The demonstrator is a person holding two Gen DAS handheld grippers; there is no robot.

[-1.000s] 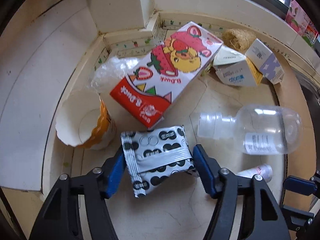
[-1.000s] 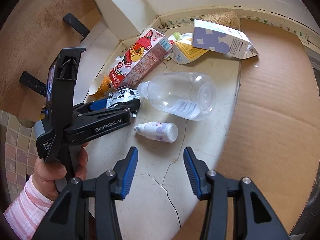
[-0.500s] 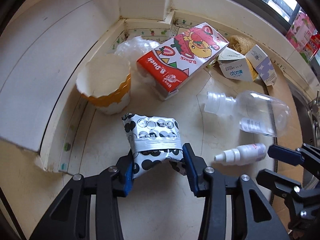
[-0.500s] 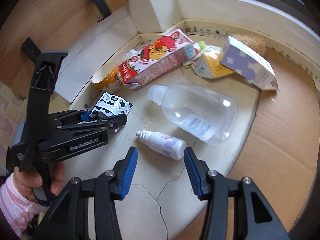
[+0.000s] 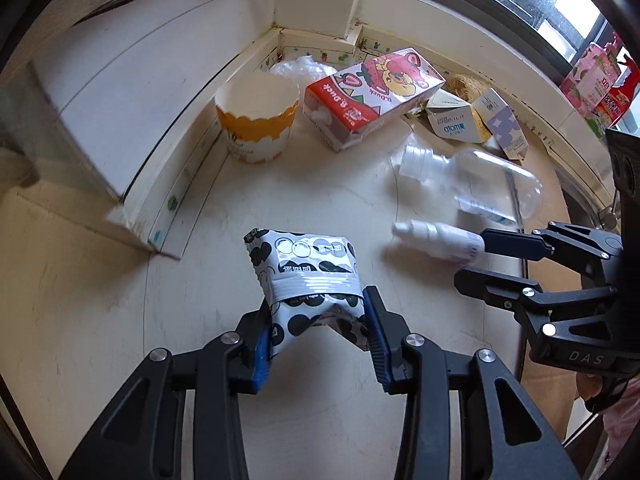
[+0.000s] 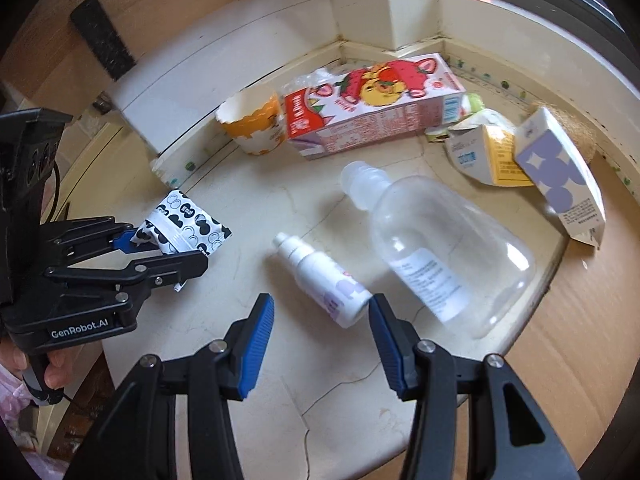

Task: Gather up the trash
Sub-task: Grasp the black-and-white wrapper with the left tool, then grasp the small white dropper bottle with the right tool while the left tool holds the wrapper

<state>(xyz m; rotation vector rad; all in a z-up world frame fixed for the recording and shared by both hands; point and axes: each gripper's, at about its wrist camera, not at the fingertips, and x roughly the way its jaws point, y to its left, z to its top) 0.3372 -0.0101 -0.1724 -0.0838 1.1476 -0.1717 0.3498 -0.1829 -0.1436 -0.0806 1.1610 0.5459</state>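
Left gripper (image 5: 318, 338) clamped on crinkled black-and-white spotted foil wrapper (image 5: 306, 276), right gripper (image 6: 320, 326) spread beside small white dropper bottle (image 6: 324, 280): risks wrapper slipping from shallow pinch.

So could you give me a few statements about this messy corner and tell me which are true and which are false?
1. The left gripper is shut on the black-and-white spotted packet. True.
2. The right gripper grips the small white dropper bottle. False: its jaws are open, with the bottle's base between them.
3. The clear plastic bottle stands upright. False: it lies on its side.
4. The orange-and-white paper cup stands upright beside the strawberry carton. True.
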